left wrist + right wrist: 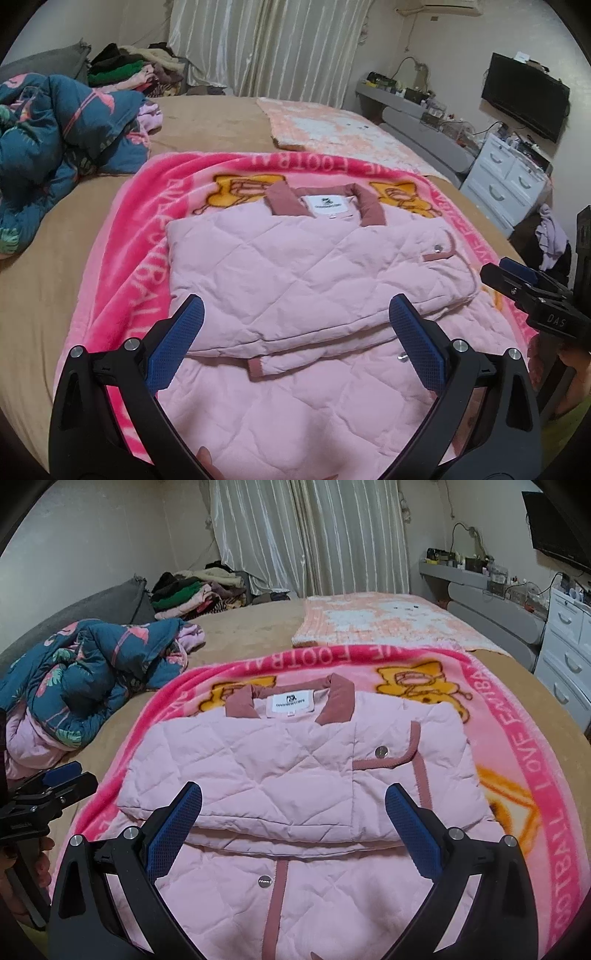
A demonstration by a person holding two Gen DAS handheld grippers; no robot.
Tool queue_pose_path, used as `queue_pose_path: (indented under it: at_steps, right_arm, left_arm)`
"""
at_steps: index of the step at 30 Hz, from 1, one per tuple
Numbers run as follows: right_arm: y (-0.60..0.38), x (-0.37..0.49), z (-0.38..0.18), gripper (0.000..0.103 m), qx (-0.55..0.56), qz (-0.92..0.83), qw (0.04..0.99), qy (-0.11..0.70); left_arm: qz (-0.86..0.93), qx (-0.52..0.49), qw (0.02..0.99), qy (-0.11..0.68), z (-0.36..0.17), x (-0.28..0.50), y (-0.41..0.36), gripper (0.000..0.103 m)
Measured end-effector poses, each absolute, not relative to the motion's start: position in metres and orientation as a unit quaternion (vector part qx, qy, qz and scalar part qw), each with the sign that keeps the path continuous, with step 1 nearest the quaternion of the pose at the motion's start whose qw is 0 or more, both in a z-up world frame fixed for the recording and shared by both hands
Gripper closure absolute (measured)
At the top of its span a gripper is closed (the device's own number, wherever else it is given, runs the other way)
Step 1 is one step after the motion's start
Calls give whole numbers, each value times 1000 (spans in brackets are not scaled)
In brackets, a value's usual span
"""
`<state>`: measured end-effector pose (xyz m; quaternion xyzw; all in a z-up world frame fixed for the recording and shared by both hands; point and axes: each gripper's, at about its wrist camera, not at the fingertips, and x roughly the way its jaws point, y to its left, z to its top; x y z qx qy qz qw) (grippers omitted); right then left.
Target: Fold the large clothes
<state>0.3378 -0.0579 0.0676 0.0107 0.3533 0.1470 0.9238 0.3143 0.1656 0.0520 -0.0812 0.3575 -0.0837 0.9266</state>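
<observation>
The jacket [295,775] lies on a blanket [517,738] spread on the bed [258,627], collar at the far end. A crumpled quilt [92,664] sits to the left, a mat [369,624] farther back, a clothes pile [192,590] at the far left, and drawers [569,646] to the right.

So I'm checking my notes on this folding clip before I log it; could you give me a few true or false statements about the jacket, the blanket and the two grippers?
1. The pink jacket lies on a pink blanket. True.
2. The left gripper is clamped on the jacket. False: its jaws are open and hold nothing.
3. The jacket's collar points toward the curtains. True.
4. The right gripper holds a sleeve. False: its jaws are open, holding nothing.
5. The blue quilt covers the jacket. False: it is bunched up to the jacket's left, apart from it.
</observation>
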Motion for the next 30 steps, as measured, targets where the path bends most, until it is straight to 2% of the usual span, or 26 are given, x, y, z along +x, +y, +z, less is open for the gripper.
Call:
queue_pose_path:
  at_steps: [30]
  right_arm:
    - [-104,223,121,4,19,145,944,296]
  left_arm:
    - [-149,-40,949,273,118,231,118,9]
